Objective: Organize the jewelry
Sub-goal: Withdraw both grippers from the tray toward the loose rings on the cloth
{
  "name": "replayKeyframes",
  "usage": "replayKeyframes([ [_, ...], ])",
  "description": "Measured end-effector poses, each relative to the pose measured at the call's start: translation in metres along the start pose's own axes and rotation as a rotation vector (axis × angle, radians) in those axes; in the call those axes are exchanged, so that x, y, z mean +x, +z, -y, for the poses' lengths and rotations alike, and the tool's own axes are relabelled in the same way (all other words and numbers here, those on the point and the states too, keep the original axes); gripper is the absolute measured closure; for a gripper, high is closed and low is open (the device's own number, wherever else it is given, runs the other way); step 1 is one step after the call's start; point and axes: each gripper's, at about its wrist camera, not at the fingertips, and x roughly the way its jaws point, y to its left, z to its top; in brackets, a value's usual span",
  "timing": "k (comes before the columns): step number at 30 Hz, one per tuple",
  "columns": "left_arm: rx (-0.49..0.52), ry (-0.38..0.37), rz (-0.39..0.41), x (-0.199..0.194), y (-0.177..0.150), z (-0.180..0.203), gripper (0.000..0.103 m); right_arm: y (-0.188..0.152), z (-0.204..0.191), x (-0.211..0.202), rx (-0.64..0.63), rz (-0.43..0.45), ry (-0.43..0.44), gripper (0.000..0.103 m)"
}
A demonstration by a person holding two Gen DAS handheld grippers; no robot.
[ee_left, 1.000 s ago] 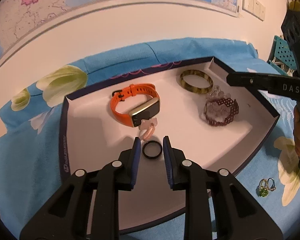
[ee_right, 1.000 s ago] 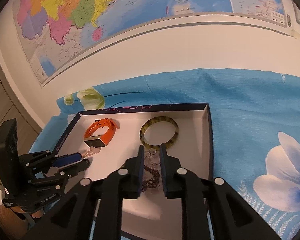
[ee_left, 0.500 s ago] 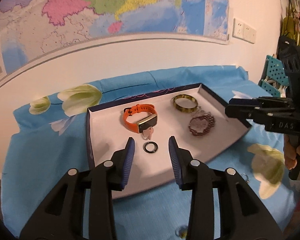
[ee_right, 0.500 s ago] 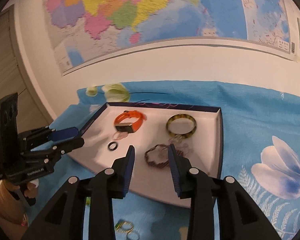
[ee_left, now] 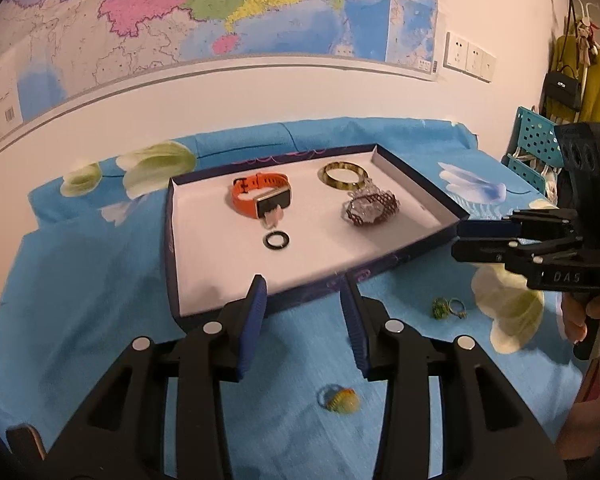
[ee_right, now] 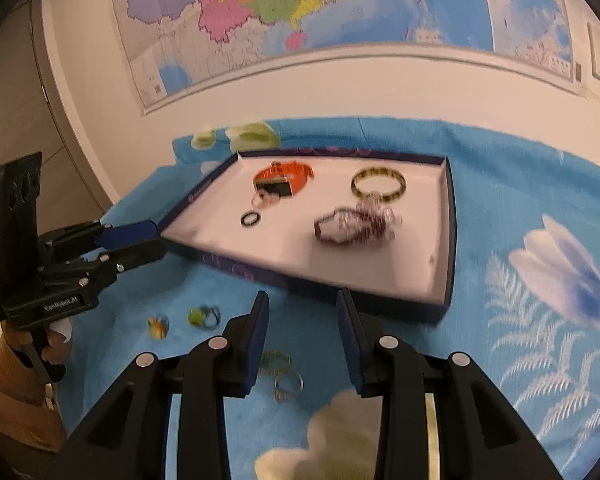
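Navy tray [ee_left: 172, 240], orange watch [ee_left: 256, 196], black ring [ee_left: 276, 240], beaded bracelet [ee_left: 370, 208]

Motion blur smears the beaded bracelet [ee_right: 354, 224] and the rings [ee_right: 282, 372] beside the tray [ee_right: 446, 240].

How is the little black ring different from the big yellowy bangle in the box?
The black ring is small, thin and dark; the bangle is much wider, thicker and mottled yellow-green. The ring lies nearer the front of the tray; the bangle lies at the back. Both lie flat, untouched.
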Motion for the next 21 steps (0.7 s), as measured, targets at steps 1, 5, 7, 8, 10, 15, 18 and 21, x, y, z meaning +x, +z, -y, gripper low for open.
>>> replayKeyframes([
  [1,0.003,0.000,-0.002,0.000,-0.002,0.002,0.064,-0.004,0.000,0.000,0.006,-0.005,0.000,0.070],
  [5,0.007,-0.004,-0.004,-0.002,-0.007,0.009,0.063,-0.017,0.000,-0.002,0.043,-0.008,0.012,0.060],
  [7,0.007,-0.001,-0.002,-0.003,-0.009,0.012,0.061,-0.022,-0.003,-0.003,0.046,-0.007,0.008,0.060],
  [8,0.007,-0.004,-0.002,-0.003,-0.010,0.013,0.061,-0.023,-0.004,-0.003,0.042,-0.008,0.002,0.060],
  [10,0.010,0.003,-0.002,-0.003,-0.012,0.015,0.060,-0.026,-0.007,-0.002,0.035,-0.016,-0.003,0.060],
  [15,0.014,0.008,-0.009,-0.003,-0.016,0.018,0.060,-0.030,-0.010,-0.001,0.029,-0.026,0.000,0.060],
  [18,0.012,0.011,-0.010,-0.003,-0.018,0.018,0.060,-0.031,-0.011,0.000,0.029,-0.027,0.000,0.060],
  [21,0.010,0.010,-0.014,-0.002,-0.020,0.019,0.060,-0.031,-0.011,-0.001,0.025,-0.027,-0.006,0.060],
])
